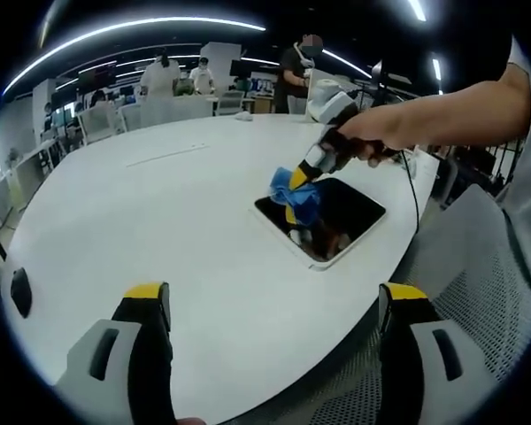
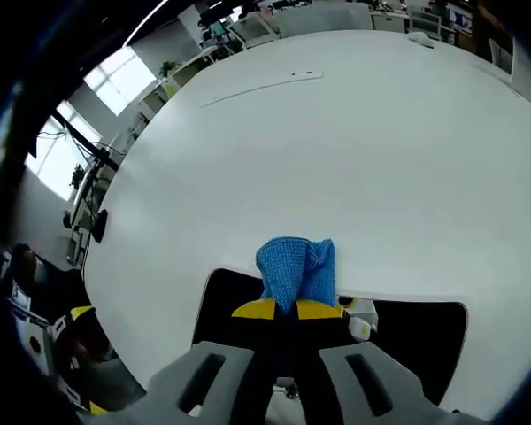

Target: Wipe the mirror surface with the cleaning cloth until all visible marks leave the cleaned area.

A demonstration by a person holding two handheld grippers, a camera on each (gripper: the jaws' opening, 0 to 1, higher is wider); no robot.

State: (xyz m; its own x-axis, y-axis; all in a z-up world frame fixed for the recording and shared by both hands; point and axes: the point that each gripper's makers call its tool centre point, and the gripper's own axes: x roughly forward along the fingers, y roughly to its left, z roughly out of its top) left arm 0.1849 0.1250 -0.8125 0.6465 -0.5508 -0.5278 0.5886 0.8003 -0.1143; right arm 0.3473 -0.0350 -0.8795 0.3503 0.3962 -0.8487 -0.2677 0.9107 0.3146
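Yellow-tipped left gripper point(image 1: 274, 305) hangs wide open over the desk point(image 1: 159, 195) edge; right gripper point(image 2: 288, 309) clamps the blue cleaning cloth point(image 2: 296, 268) onto the mirror point(image 1: 350, 208) near that edge.

Blue knitted cloth point(image 2: 296, 268); dark white-framed mirror point(image 1: 321, 219); white table point(image 1: 159, 221); yellow-tipped black fingers point(image 1: 149, 292)

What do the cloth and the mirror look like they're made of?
The cloth: blue knitted or microfibre fabric, matte, with a visible woven texture and soft folds. The mirror: probably glass, glossy, dark with clear reflections, in a white frame that looks like plastic, though that is unsure.
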